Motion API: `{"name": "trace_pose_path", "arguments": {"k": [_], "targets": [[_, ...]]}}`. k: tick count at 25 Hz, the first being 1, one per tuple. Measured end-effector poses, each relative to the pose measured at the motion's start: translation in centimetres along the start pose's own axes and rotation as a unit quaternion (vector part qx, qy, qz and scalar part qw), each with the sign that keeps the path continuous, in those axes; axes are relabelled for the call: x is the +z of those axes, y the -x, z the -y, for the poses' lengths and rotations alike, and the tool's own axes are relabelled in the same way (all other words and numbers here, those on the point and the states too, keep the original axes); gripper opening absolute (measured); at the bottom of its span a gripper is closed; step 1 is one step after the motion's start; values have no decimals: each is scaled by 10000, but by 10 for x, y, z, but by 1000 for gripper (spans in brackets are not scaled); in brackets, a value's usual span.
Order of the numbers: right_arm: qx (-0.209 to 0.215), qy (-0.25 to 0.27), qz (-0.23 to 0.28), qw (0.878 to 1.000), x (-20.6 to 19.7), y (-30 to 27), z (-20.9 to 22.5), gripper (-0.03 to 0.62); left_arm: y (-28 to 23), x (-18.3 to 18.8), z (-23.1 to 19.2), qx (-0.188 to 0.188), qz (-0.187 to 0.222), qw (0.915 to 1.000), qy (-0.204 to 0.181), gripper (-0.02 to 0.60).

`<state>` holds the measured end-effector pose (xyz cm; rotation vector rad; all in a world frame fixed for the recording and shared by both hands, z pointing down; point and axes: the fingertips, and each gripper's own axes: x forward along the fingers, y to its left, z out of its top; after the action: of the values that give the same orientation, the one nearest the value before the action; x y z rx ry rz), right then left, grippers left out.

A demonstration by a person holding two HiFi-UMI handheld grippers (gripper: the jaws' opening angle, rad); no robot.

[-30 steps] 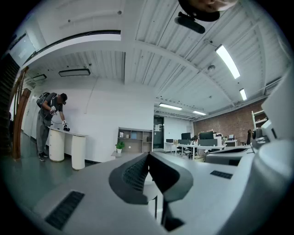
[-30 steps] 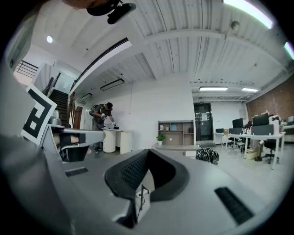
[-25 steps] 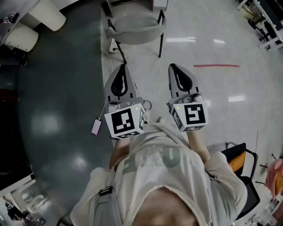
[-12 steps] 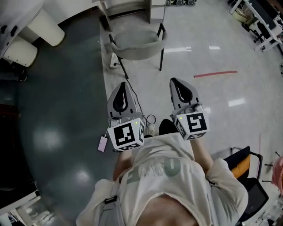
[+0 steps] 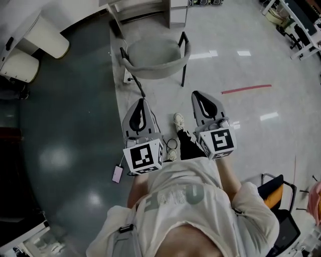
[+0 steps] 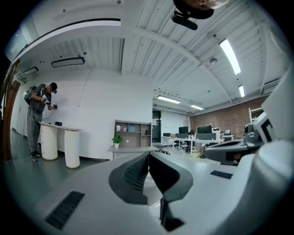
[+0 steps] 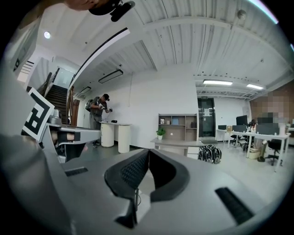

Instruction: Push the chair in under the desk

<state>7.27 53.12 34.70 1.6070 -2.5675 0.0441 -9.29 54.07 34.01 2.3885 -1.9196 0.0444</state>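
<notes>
Far left in the head view, the floor is dark green, with two white round pedestals (image 5: 46, 39) at its upper edge. A small pink device (image 5: 117, 173) lies on that dark floor just beside my left side, with a thin cable running from it.

The left gripper (image 5: 142, 103) points level, out towards the chair. Its jaws are pressed together with nothing between them, and the left gripper view shows the two ribbed pads (image 6: 136, 173) meeting along one line. Past them in that view stand the surface (image 6: 131, 148), a small potted plant (image 6: 117, 139) and a shelf unit (image 6: 133, 132). A person (image 6: 39, 120) stands at a white counter far to the left.

The chair (image 5: 155, 56), grey with a curved back and thin black legs, stands on the pale floor ahead of both grippers. It is well apart from them, with its back turned my way. It sits near the surface (image 5: 138, 9) at the top of the view, not under it.

One shoe (image 5: 179, 121) shows between the grippers.

The right gripper (image 5: 196, 95) is held level beside the left. Its jaws are also fully closed and empty. A backpack (image 7: 210, 153) sits beside the surface in the right gripper view.

A red tape line (image 5: 246, 89) crosses the floor on the right. A black chair with an orange cushion (image 5: 271, 188) stands lower right.
</notes>
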Motion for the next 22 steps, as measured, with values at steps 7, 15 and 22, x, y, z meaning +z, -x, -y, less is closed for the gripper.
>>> {"name": "trace_pose_path", "arguments": {"k": [7, 15, 22], "targets": [[436, 42, -33, 9990, 1, -104, 78, 18, -115, 12, -2, 321, 19, 9992, -219, 15], [1080, 367, -323, 9929, 3, -189, 125, 18, -208, 20, -1, 170, -301, 9976, -605, 19], [1668, 425, -550, 9835, -7, -227, 125, 122, -242, -21, 2, -280, -1135, 9860, -1186, 132]]}}
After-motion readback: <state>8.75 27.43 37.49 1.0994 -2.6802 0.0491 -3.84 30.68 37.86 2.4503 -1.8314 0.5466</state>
